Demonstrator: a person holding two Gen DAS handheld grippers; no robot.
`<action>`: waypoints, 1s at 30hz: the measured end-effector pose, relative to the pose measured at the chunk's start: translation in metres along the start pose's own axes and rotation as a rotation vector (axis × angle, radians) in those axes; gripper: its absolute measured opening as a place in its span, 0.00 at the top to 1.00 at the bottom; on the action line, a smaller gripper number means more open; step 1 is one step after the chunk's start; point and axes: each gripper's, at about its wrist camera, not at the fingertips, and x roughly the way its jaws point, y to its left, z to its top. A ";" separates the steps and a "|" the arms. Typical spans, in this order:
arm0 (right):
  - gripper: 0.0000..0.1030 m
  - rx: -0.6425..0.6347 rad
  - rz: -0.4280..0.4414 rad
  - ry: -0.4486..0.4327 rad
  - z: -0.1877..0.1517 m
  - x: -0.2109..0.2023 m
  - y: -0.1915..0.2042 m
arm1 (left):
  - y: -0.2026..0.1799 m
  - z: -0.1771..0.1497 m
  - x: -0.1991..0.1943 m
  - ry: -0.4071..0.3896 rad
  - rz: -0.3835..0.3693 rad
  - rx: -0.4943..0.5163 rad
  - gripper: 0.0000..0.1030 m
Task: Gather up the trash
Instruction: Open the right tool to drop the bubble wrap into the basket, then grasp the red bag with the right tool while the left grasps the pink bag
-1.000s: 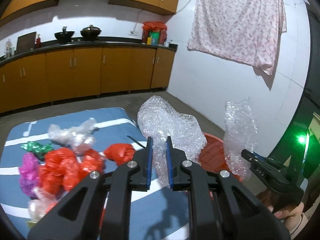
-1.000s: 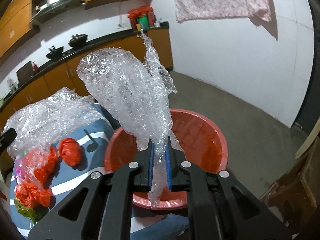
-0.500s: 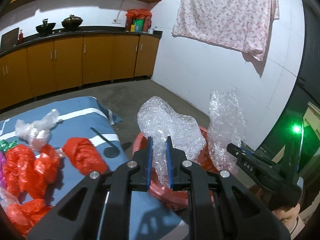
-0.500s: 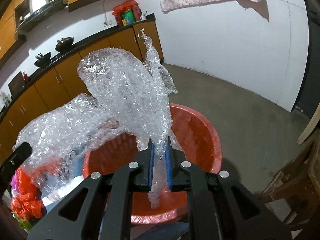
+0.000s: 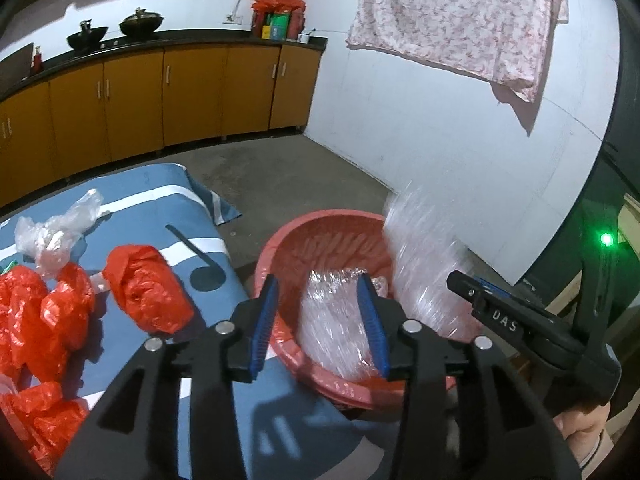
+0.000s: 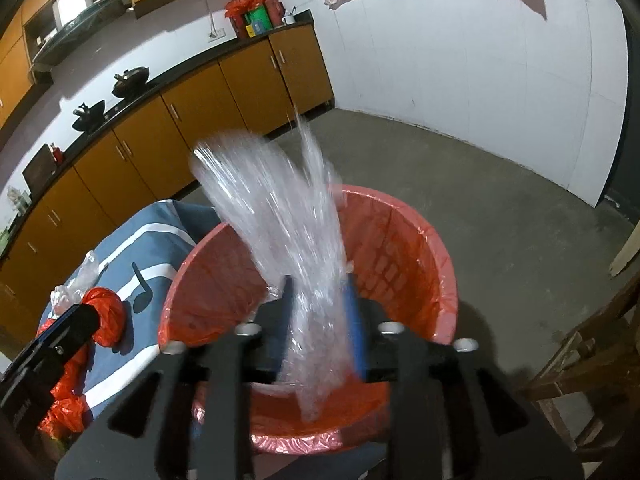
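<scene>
A red basket (image 5: pixel 320 224) lined with a red bag stands beside the blue cloth-covered table (image 5: pixel 176 196). My left gripper (image 5: pixel 318 284) hangs over it, its jaws opening, and a wad of bubble wrap (image 5: pixel 336 320) drops blurred between them into the basket. My right gripper (image 6: pixel 317 284) is also over the basket (image 6: pixel 400 248) with jaws opening. A second bubble wrap piece (image 6: pixel 276 216) slides streaked down between its fingers. Neither wad is pressed by the pads. Red plastic bags (image 5: pixel 148 292) and a clear bag (image 5: pixel 56 228) lie on the table.
The right gripper's body (image 5: pixel 516 324) shows beside the basket, with a hand (image 5: pixel 580 428) under it. Orange kitchen cabinets (image 5: pixel 132 96) line the far wall. A floral cloth (image 5: pixel 460 20) hangs on the white wall. A wooden chair (image 6: pixel 580 360) stands on the concrete floor at right.
Both grippers have let go of their bubble wrap, which now falls into the basket. The left gripper moved right and down over the basket; the right one sank slightly.
</scene>
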 end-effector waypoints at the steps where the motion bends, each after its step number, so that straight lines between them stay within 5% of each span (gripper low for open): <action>1: 0.51 -0.004 -0.002 -0.006 0.003 0.000 0.001 | 0.002 0.000 -0.003 -0.004 0.004 -0.005 0.55; 11: 0.51 -0.078 0.012 -0.039 -0.011 -0.028 0.024 | 0.024 -0.004 -0.078 -0.103 0.098 0.015 0.37; 17: 0.49 -0.171 0.044 -0.058 -0.033 -0.048 0.057 | 0.046 -0.019 -0.135 -0.168 0.177 0.030 0.35; 25: 0.49 -0.289 0.142 -0.059 -0.058 -0.066 0.116 | 0.107 -0.052 -0.206 -0.247 0.363 -0.040 0.30; 30: 0.49 -0.312 0.190 -0.034 -0.067 -0.062 0.145 | 0.152 -0.077 -0.225 -0.229 0.483 -0.118 0.28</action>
